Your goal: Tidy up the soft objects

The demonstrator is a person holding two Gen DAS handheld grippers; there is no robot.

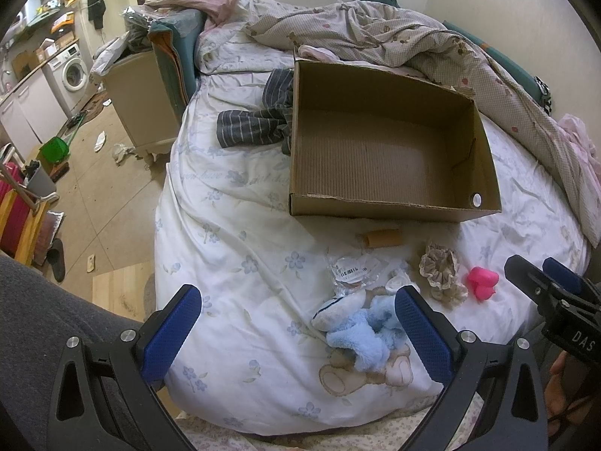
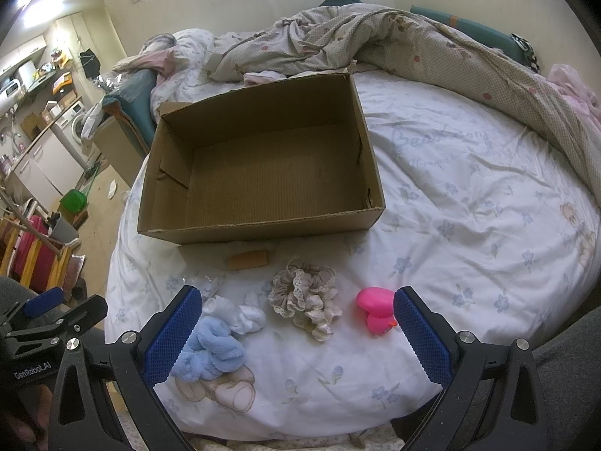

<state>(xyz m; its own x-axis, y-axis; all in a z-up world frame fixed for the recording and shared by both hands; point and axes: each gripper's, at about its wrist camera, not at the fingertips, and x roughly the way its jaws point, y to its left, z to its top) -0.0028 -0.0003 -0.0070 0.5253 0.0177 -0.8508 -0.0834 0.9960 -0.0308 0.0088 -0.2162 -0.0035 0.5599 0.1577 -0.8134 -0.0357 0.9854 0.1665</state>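
Washing machine (image 1: 73,71) against far left wall; green dustpan (image 1: 55,149) on floor; striped grey garment (image 1: 255,120) touching box's left side; crumpled patterned duvet (image 1: 413,37) behind; cardboard tube (image 1: 383,238) on sheet.

Near my edge of the bed (image 2: 469,195) lie a fluffy blue plush (image 2: 210,349), a white sock bundle (image 2: 244,314), a beige lace scrunchie (image 2: 304,297) and a pink rubber duck (image 2: 375,310), all before the empty, open-topped cardboard box (image 2: 263,225).
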